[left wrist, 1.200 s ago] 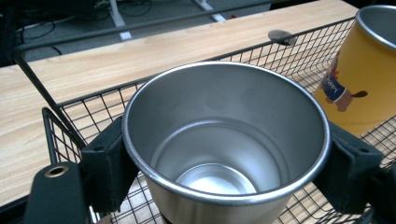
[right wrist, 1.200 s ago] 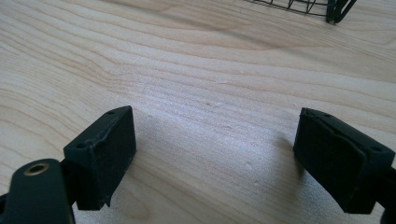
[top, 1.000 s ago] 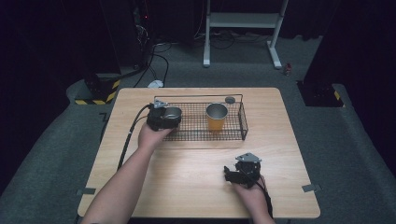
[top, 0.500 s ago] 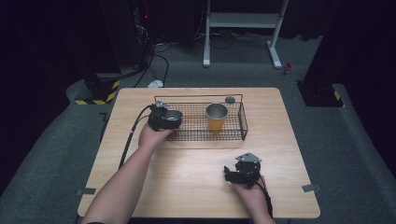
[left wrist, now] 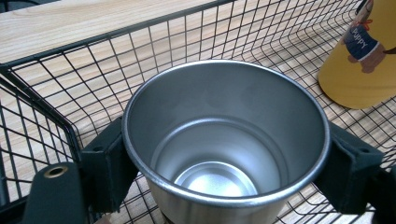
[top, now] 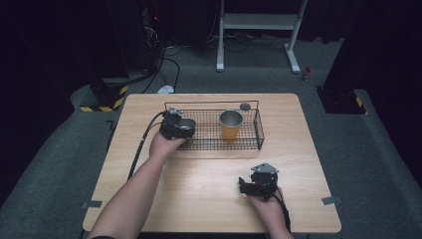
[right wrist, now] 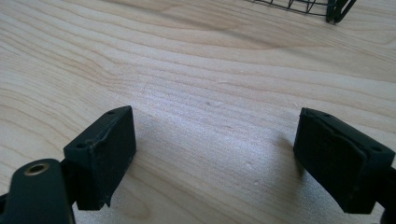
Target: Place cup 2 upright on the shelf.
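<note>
— Steel: the steel cup [left wrist: 226,140] sits clamped between the two black jaws of the left gripper [top: 175,125], just inside the left end of the wire basket [top: 259,130] — mouth up, with the mesh under it.

— And the yellow cup [top: 231,124]?

— It stands upright farther along the same basket, apart from the steel one.

— The right gripper [right wrist: 219,154]?

— Its jaws stand wide apart with bare wooden table [top: 199,189] between them, well apart from the basket, near the front edge.
</note>
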### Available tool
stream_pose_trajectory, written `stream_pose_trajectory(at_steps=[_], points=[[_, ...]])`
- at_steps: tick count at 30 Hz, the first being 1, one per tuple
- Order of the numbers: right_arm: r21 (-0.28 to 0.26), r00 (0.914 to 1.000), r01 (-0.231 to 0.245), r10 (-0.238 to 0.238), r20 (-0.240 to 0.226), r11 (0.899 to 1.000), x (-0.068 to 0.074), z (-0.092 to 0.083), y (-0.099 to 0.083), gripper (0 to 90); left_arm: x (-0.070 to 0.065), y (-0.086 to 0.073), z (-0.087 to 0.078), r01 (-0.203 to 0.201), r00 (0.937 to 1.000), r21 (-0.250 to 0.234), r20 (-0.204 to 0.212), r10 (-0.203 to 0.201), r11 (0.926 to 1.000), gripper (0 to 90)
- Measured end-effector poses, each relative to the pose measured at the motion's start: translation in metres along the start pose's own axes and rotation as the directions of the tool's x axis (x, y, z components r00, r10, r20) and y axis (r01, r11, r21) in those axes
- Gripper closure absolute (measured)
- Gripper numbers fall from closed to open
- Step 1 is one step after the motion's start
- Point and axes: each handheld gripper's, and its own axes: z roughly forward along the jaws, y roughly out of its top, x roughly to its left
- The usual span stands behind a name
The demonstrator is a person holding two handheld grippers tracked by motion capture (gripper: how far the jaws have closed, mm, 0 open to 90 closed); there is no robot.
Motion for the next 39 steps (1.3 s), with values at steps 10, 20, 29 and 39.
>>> stream_pose_trajectory(at_steps=[10, 20, 29, 39], points=[[-0.001, 1.0000, 0.000, 0.000, 0.001, 1.000, 0.0001, 0.0000, -0.0001, 12.9, -0.0028, -0.0011, -0.0028, -0.034, 0.9994, 0.031, -0.007, 0.034, 0.9989, 18.5], [-0.001, 1.0000, -0.005, 0.005, 0.001, 1.000, 0.0004, 0.0000, -0.0001, 13.0, -0.0042, -0.0046, -0.0044, -0.046, 0.9989, 0.050, -0.003, 0.046, 0.9977, 18.5], [-0.002, 1.0000, -0.005, 0.005, 0.001, 1.000, 0.0004, -0.0001, -0.0001, 12.9, -0.0023, -0.0016, -0.0010, -0.026, 0.9995, 0.015, -0.016, 0.027, 0.9995, 18.8], [0.000, 1.0000, -0.001, 0.001, 0.000, 1.000, 0.0001, -0.0002, -0.0002, 13.0, -0.0057, -0.0015, 0.0016, -0.035, 0.9992, 0.045, -0.017, 0.036, 0.9984, 18.3]])
